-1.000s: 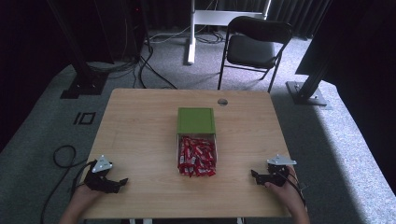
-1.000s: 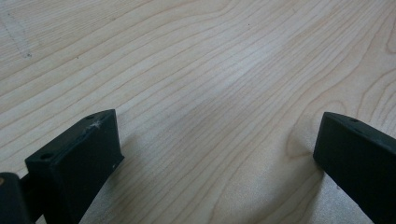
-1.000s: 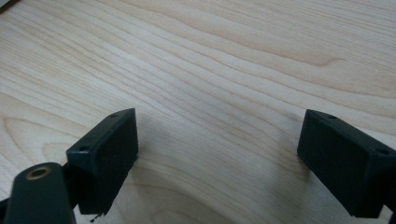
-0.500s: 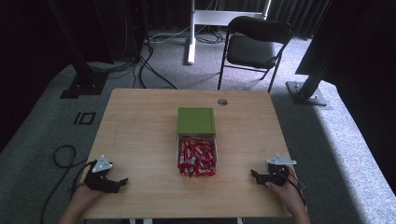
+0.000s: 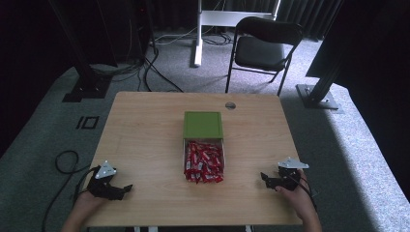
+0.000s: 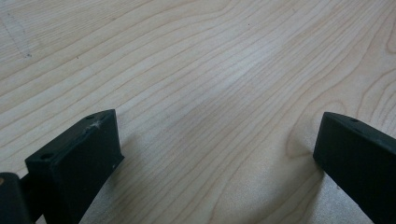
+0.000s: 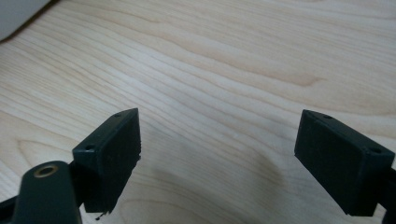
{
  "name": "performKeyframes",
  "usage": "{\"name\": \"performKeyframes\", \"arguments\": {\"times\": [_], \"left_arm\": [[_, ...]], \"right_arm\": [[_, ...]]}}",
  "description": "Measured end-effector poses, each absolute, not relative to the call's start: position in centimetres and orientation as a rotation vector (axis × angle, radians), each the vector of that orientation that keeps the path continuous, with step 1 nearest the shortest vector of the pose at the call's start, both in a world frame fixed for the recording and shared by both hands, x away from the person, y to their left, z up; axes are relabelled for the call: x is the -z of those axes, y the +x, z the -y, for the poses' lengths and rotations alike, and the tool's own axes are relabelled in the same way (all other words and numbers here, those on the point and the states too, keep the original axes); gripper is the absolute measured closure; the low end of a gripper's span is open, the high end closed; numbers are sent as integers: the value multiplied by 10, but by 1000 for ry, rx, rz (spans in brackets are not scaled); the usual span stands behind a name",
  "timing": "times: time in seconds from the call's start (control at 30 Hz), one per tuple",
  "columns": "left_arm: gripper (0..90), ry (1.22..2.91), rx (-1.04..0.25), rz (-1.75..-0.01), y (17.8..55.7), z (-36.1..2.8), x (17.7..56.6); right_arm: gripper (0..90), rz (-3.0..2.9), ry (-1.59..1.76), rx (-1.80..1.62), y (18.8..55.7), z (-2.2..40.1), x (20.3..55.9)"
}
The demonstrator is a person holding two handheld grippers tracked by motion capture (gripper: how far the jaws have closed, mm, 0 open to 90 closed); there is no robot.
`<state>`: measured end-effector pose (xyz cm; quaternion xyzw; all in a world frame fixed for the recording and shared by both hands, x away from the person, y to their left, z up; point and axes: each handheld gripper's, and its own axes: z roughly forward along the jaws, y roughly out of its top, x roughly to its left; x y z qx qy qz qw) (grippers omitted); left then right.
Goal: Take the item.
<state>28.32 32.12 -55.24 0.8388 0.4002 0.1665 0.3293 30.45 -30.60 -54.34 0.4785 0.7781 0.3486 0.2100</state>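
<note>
While both grippers rest at the near corners of the table (image 5: 145, 121), nothing has been picked up, so I judge the work to be at its very start. At the near left, the left gripper (image 5: 121, 189) lies on the wood with its jaws spread wide and only bare grain between them, as the left gripper view shows. In the middle of the table stands a green box (image 5: 203, 124), and touching its near side is a clear tray (image 5: 184, 157) heaped with red sweets (image 5: 204, 162); the wrappers are too small to tell what kind they are. At the near right, the right gripper (image 5: 264, 178) also lies on the wood, jaws wide apart and empty, pointing left toward the tray. The next move probably calls for one gripper to lift, travel inward to the heap, and close on a single sweet without dragging its neighbours out.
</note>
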Motion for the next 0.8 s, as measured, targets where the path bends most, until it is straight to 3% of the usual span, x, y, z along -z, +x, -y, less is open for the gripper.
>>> {"name": "performKeyframes", "arguments": {"times": [0.8], "left_arm": [[16, 2195, -435, -1047, 283, -321, 552]], "right_arm": [[144, -2121, 1276, -1081, 315, 282, 498]]}}
